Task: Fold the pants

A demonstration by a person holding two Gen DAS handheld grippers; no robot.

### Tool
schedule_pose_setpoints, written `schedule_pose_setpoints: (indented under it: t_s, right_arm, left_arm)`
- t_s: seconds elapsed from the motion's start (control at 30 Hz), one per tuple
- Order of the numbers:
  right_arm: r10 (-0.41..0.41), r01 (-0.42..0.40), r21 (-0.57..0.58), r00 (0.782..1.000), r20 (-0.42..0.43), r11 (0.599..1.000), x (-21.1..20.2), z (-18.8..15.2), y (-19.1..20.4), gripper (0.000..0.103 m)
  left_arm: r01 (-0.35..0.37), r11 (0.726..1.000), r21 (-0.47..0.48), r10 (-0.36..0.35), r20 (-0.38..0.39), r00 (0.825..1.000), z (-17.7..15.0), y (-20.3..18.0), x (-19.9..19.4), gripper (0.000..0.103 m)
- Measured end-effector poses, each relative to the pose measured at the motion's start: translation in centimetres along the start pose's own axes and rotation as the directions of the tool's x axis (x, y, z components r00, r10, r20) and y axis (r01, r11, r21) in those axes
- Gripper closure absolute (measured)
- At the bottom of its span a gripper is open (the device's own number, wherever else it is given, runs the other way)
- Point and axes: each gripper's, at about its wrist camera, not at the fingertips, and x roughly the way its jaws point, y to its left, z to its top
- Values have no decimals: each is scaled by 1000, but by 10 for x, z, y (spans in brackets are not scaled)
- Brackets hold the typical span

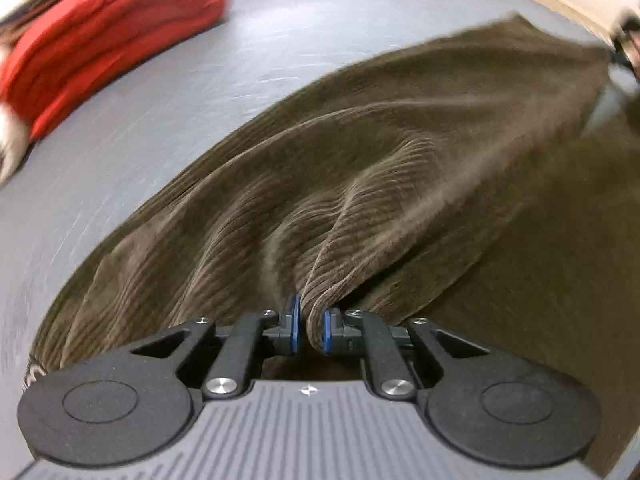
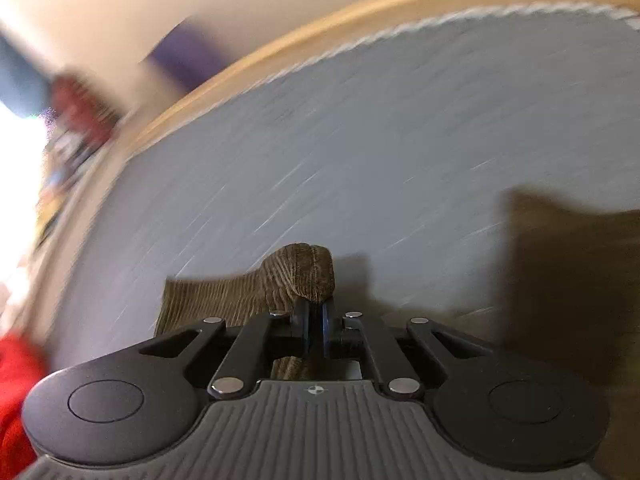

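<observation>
Both views motion-blurred; background clutter top-left in right wrist view unreadable. Red garment (image 1: 108,36) cut off at frame edge, smeared. Far end of pants (image 1: 400,160) ran out of frame at right. Pants lay spread on grey table (image 1: 160,120), brown corduroy. Left gripper (image 1: 311,326) pinched bunched fold between blue pads. Right gripper (image 2: 316,328) clamped nearly shut on another fold of pants (image 2: 296,280), fabric bulging just past fingertips.
</observation>
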Motion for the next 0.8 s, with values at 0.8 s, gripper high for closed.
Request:
schedule_pose_setpoints:
  t_s: [0.8]
  right_arm:
    - [242, -193, -328, 964, 114, 925, -197, -3, 73, 67]
  left_arm:
    - [170, 970, -172, -129, 224, 966, -82, 87, -183, 53]
